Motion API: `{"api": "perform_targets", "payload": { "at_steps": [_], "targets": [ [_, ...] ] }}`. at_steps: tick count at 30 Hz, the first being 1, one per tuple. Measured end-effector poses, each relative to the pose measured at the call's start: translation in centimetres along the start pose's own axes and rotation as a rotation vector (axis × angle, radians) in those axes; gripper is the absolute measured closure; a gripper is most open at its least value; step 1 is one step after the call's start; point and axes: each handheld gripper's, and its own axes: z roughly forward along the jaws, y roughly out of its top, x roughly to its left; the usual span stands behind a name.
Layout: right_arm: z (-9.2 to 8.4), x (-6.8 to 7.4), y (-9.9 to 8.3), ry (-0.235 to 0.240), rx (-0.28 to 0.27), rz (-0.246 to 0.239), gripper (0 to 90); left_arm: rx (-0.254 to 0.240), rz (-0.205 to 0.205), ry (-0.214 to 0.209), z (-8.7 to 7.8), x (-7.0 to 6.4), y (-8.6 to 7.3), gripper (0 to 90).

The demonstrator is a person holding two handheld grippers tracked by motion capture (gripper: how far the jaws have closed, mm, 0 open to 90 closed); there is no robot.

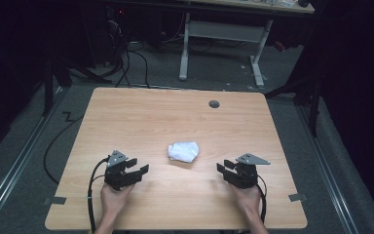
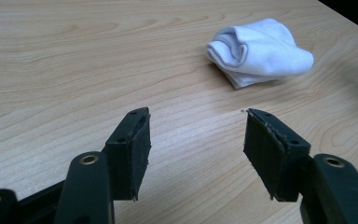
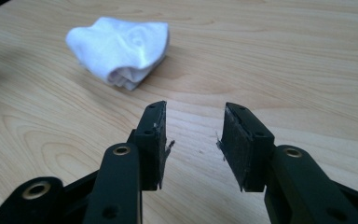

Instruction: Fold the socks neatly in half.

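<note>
A white cloth [image 1: 183, 151] sits bundled near the middle of the wooden counter [image 1: 141, 112], folded over on itself in soft layers. The left gripper [image 1: 137, 171] is low over the counter at the near left, well apart from the cloth, with its fingers pointing toward it. In the left gripper view the 2 black fingers [image 2: 130, 149] stand wide apart, nothing but bare wood between them, and the cloth [image 2: 258, 51] lies ahead and off to the right.

Over on the other side, the right gripper [image 1: 226, 169] mirrors it, also near the front edge and well clear of the cloth. Its fingers [image 3: 153, 140] are parted too, a narrower gap than the left's, and empty; the cloth [image 3: 121, 49] lies ahead and to the left in the right gripper view. The pads look frayed at their edges.

The person's hands come in from the bottom, 1 on each gripper, cables trailing back. A round grey grommet [image 1: 214, 104] sits in the counter's far side.
</note>
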Motion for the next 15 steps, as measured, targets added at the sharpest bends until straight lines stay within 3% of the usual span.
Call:
{"api": "perform_targets", "payload": {
  "at_steps": [15],
  "targets": [
    [-1.0,-1.9,-1.5,-0.071,0.029,0.026,56.2,0.051,-0.001,0.066,0.3,1.1,-0.8,41.1]
  ]
}}
